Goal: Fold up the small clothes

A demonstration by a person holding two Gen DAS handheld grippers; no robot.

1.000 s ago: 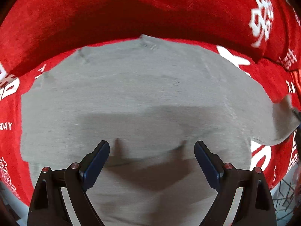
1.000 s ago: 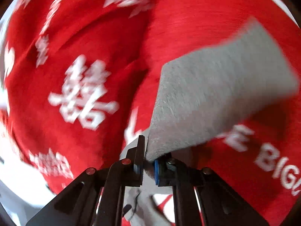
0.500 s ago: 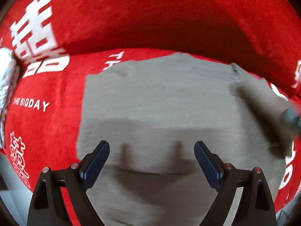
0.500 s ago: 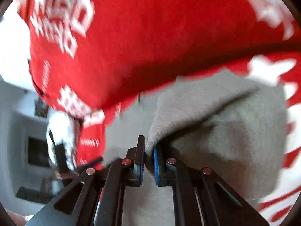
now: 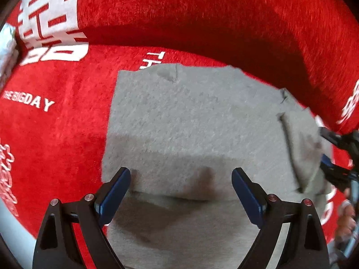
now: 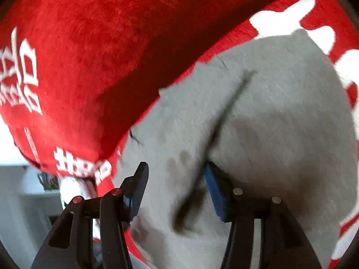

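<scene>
Grey garment (image 5: pixel 190 123): lies flat on red printed cloth (image 5: pixel 67 123), right edge folded over. Left gripper (image 5: pixel 181 186): jaws wide apart, empty, over near edge. Right gripper (image 6: pixel 175 183): jaws parted, holding nothing, at the folded flap (image 6: pixel 280 123).

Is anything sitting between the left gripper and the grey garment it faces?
Nothing visible is. The left gripper, fingers apart, looks straight onto the grey garment, which lies on the red printed cover with no other object on it. The right gripper is at the garment's right edge, off to the side.
</scene>
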